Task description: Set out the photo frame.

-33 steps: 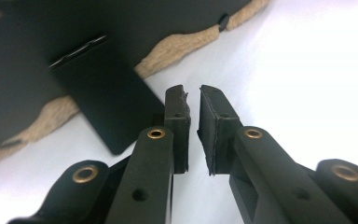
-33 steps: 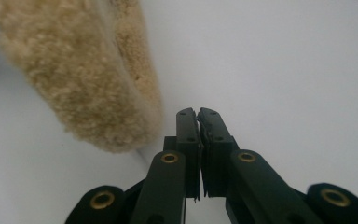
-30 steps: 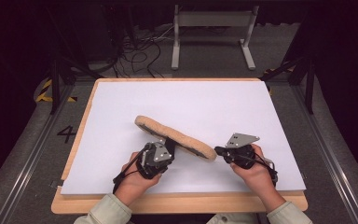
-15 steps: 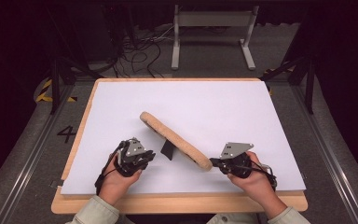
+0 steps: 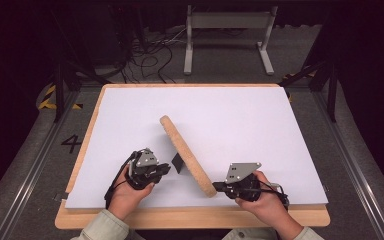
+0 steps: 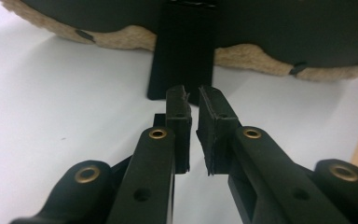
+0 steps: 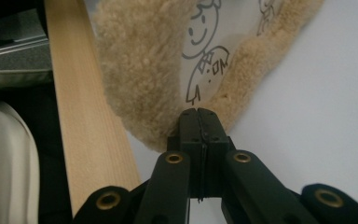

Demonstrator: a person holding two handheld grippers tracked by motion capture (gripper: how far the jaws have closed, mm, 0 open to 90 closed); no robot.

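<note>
A picture frame [image 5: 187,152] with a tan fleece rim stands on edge, slanting across the white sheet [image 5: 240,120], propped by a black stand [image 5: 178,163] on its left side. My left gripper [image 5: 166,169] points at that stand [image 6: 182,46] from a short way off. Its jaws [image 6: 192,95] have just closed further and keep a narrow gap with nothing between them. My right gripper [image 5: 216,187] is shut at the frame's near end. In the right gripper view its tips [image 7: 199,114] touch the fleece rim [image 7: 140,70] below a line drawing [image 7: 209,51].
The wooden table edge [image 7: 84,116] runs close to the frame's near end. Beyond the table [image 5: 80,150] are a dark floor with cables [image 5: 155,55] and a metal stand [image 5: 225,30]. The far and right parts of the sheet are bare.
The frame has swung, its near end now closer to the table's front edge. My left hand moved left, away from the frame. My right hand moved toward the front edge and left.
</note>
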